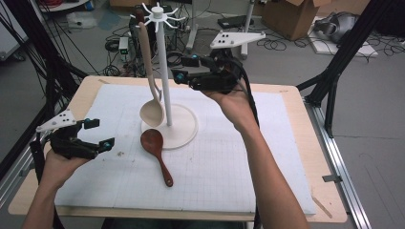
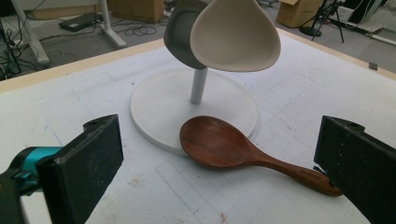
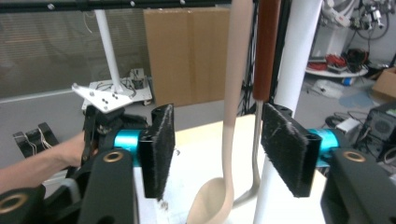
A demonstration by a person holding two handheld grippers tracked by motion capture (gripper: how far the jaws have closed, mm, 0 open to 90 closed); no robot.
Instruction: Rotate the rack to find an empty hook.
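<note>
the right gripper (image 1: pixel 185 67) is in the air beside the white stand (image 1: pixel 165 71), its jaws apart and pressing nothing. the cream ladle (image 1: pixel 150 90) hangs on the stand just in front of them. the left gripper (image 1: pixel 99 133) rests spread near the brown wooden spoon (image 1: pixel 157 152), which lies against the stand's base.

The white rack pole (image 1: pixel 164 71) stands mid-worktop, with the hanging cream ladle (image 1: pixel 151 81) and a wood-handled utensil (image 3: pixel 266 51) close beside it, blocking approach from the left. The brown wooden spoon (image 1: pixel 156 152) lies against the rack base (image 1: pixel 184 126). The worktop (image 1: pixel 239 162) front and right is unobstructed.
</note>
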